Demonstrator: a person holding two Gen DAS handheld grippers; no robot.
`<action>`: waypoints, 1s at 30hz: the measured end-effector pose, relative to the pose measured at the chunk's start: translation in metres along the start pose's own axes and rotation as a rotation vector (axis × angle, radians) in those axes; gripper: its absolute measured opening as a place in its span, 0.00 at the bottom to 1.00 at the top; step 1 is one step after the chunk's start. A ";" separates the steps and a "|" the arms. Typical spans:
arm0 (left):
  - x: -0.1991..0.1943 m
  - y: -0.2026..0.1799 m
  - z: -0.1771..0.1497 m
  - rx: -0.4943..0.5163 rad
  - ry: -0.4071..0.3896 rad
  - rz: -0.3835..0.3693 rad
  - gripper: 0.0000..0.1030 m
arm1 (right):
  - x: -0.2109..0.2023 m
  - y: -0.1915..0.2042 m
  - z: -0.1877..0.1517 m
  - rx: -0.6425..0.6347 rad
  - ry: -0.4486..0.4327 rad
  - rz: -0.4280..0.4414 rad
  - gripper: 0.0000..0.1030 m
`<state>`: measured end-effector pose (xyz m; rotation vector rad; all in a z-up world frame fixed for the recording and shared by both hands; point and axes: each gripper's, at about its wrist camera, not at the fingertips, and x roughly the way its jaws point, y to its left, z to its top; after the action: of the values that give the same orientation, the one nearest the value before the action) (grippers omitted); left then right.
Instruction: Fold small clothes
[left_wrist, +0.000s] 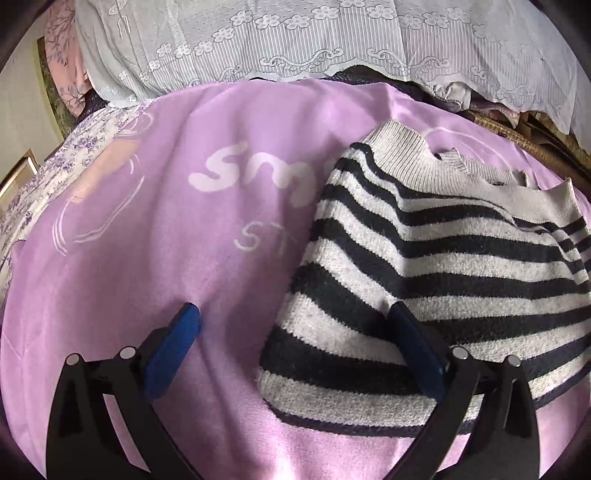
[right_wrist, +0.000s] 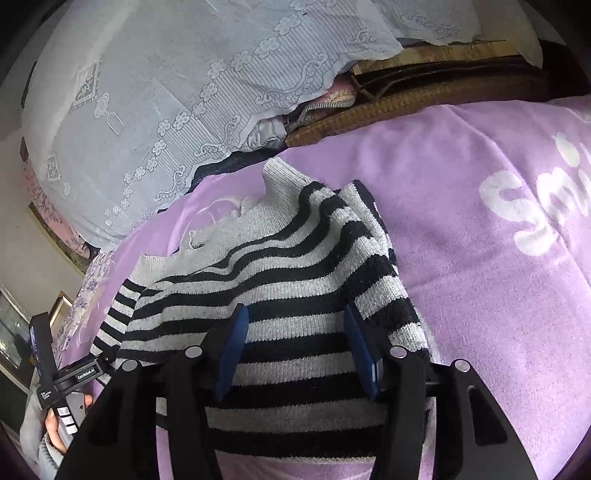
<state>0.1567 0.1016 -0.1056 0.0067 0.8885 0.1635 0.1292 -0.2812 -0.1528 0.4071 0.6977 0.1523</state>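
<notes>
A small black-and-white striped knit sweater (left_wrist: 436, 258) lies folded on a purple blanket (left_wrist: 147, 240); it also shows in the right wrist view (right_wrist: 295, 280). My left gripper (left_wrist: 295, 314) is open wide at the sweater's left edge, one blue pad over the blanket, the other over the knit. My right gripper (right_wrist: 295, 314) is open above the middle of the sweater, its blue pads (right_wrist: 234, 343) on either side of the stripes. The left gripper's body (right_wrist: 55, 376) and the hand holding it show at the lower left of the right wrist view.
The purple blanket (right_wrist: 480, 258) carries white lettering. A white lace cover (left_wrist: 295, 44) drapes over bedding behind it, also seen in the right wrist view (right_wrist: 147, 110). A brown woven mat (right_wrist: 424, 92) lies at the back. A floral cloth (left_wrist: 55, 166) lies at the left edge.
</notes>
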 end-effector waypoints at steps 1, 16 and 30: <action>-0.001 -0.003 -0.002 0.003 -0.003 0.005 0.96 | 0.001 0.003 -0.001 -0.013 0.000 -0.003 0.58; -0.057 -0.017 0.002 0.006 -0.130 -0.216 0.96 | -0.019 0.057 -0.004 -0.150 -0.050 0.137 0.64; 0.037 -0.057 0.062 0.110 0.054 -0.169 0.96 | 0.078 0.030 0.045 0.204 0.177 0.413 0.46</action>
<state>0.2350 0.0547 -0.0990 0.0291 0.9470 -0.0432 0.2173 -0.2470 -0.1555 0.7383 0.7996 0.5147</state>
